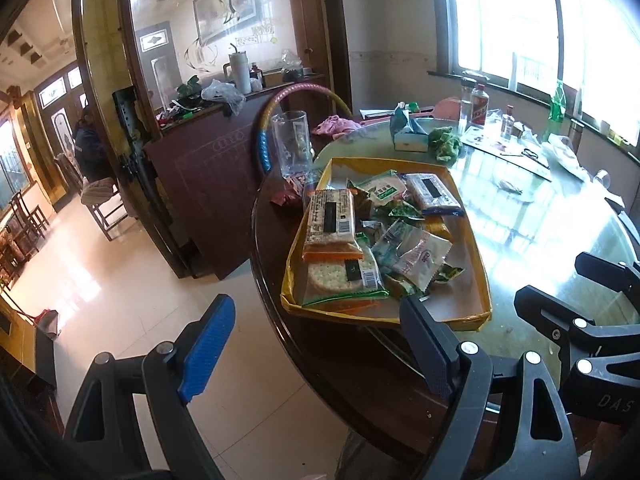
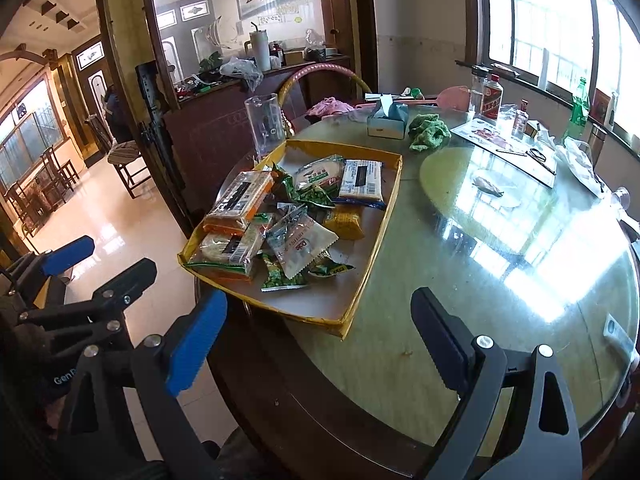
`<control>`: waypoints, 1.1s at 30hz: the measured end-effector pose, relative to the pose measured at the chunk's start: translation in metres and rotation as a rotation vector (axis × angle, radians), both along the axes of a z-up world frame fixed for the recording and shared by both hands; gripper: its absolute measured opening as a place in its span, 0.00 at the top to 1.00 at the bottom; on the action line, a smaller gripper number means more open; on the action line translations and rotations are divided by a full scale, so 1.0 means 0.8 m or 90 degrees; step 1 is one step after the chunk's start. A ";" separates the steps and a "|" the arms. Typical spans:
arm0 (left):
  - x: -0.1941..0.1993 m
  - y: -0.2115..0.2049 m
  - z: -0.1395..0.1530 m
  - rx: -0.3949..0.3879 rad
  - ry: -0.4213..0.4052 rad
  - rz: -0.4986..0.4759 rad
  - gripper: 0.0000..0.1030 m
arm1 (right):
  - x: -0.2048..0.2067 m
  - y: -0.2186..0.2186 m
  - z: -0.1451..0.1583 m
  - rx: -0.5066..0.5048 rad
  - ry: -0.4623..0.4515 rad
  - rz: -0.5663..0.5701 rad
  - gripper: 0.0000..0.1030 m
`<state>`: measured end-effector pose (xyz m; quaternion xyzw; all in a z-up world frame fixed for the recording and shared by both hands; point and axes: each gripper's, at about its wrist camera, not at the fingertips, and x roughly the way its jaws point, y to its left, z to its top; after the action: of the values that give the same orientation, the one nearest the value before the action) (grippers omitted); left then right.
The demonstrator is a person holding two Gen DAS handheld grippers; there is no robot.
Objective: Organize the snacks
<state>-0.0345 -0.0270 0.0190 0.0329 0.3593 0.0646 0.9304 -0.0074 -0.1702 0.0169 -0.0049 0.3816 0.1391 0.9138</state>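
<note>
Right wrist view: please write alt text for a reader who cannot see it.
A yellow tray heaped with wrapped snacks sits at the near edge of a round glass-topped table, with the open, empty right gripper in front of it. The left gripper, also open, shows at far left.

Round wooden table [image 2: 280, 384] with glass top; round glass turntable [image 2: 520, 216] at centre. Directly on the table, at its near-left edge: shallow yellow-rimmed cardboard tray [image 2: 372, 256], [image 1: 464, 304] holding the snack packets. Clear plastic jug [image 2: 264, 124] just behind the tray, small red wrapper [image 1: 282, 196] near its base. Further back: tissue box [image 2: 386, 120], green knitted cloth [image 2: 430, 132], pink cloth [image 2: 330, 106], liquor bottle [image 2: 491, 98], green bottle [image 2: 578, 110], scissors [image 2: 538, 155].
</note>
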 end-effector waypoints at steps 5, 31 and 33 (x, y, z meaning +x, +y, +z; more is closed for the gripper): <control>-0.002 0.004 0.002 -0.003 -0.009 -0.008 0.18 | 0.004 0.001 -0.003 -0.006 0.005 0.002 0.09; 0.012 0.014 -0.008 -0.008 -0.001 -0.001 0.18 | 0.010 0.001 -0.005 -0.008 0.009 -0.003 0.09; 0.015 0.017 -0.006 -0.016 -0.002 -0.003 0.18 | 0.011 0.001 -0.006 -0.005 0.012 -0.004 0.09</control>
<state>-0.0224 -0.0132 0.0145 0.0218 0.3584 0.0575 0.9315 0.0014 -0.1691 0.0121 -0.0058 0.3905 0.1345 0.9107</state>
